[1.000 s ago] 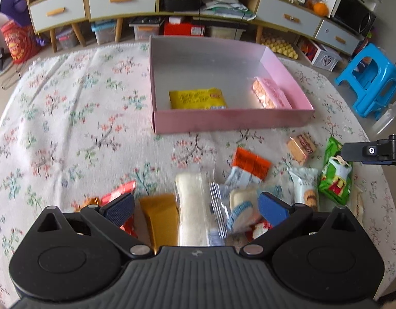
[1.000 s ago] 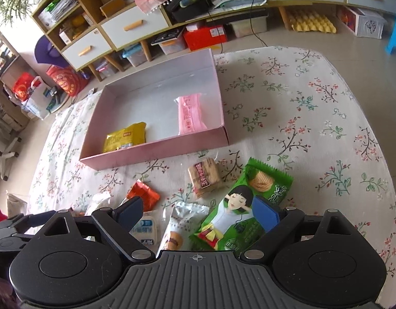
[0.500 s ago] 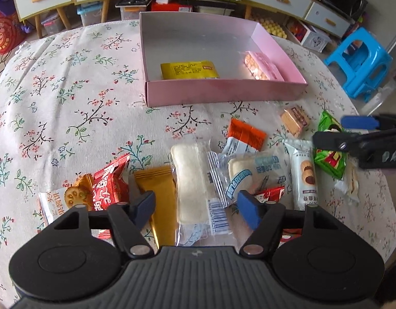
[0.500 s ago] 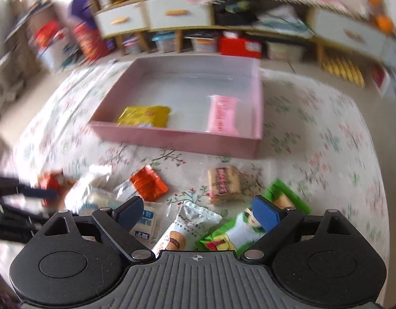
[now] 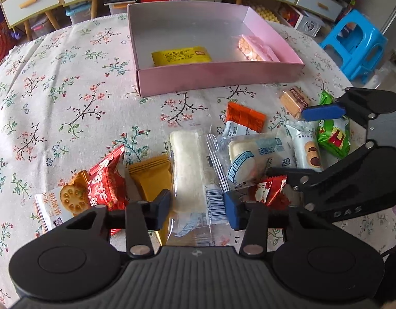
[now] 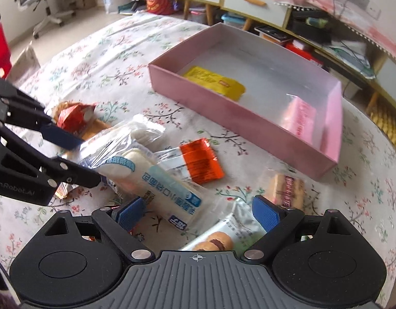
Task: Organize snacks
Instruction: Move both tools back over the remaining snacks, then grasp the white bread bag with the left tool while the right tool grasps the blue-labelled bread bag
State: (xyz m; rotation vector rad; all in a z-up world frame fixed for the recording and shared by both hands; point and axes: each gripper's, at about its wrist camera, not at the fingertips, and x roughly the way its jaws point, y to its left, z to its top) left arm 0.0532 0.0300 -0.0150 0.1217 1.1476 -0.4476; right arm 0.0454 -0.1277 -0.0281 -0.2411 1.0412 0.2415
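Left hand-held gripper (image 5: 198, 207) straddles the near end of a long white bread packet (image 5: 190, 170), jaws narrowed beside it; whether they touch the wrapper cannot be told. The packet lies flat on the floral surface (image 5: 56, 82), long axis running from the gripper toward the pink box (image 5: 218, 74). Right hand-held gripper (image 6: 198, 213) hangs wide open over a blue-printed bun packet (image 6: 159, 182), which lies diagonally.

The left tool (image 5: 197, 207) sits low at frame centre, its jaws apart. The right tool (image 6: 198, 212) is also spread wide, reaching in from the right of the left view.
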